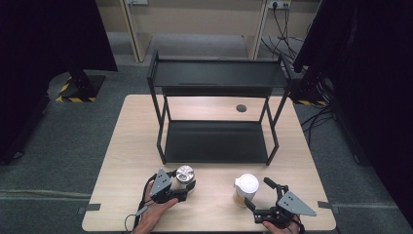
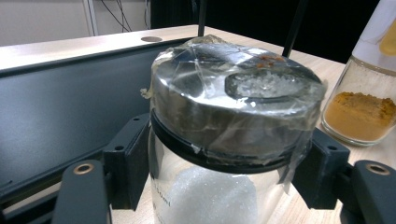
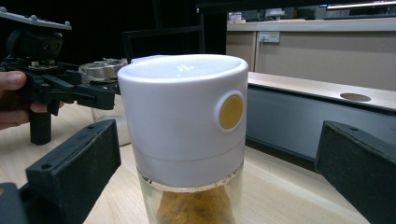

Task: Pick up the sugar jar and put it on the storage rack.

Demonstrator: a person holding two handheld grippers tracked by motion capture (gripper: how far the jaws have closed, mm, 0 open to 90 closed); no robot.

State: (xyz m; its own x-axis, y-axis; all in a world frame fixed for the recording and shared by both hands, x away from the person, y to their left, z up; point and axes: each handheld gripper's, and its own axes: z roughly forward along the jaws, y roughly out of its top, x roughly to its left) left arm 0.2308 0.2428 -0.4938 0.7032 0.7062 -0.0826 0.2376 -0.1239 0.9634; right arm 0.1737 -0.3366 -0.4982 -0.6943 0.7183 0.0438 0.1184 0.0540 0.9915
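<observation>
A glass jar (image 1: 185, 174) with a taped silver lid and white grains inside stands at the table's front left. My left gripper (image 1: 187, 183) is shut on it just below the lid. In the left gripper view both pads (image 2: 128, 158) press on the jar (image 2: 233, 107). At the front right stands a jar (image 1: 246, 186) with a white cap and orange powder. My right gripper (image 1: 257, 192) is open around it. In the right gripper view this jar (image 3: 187, 116) stands between the fingers (image 3: 74, 168) with a gap on each side, wider on the right.
A black two-tier rack (image 1: 214, 141) stands in the middle of the wooden table (image 1: 136, 146), just behind both jars; its lower shelf (image 2: 70, 93) lies close behind the silver-lidded jar. A round hole (image 1: 241, 108) sits in the table behind the rack. Dark curtains hang at both sides.
</observation>
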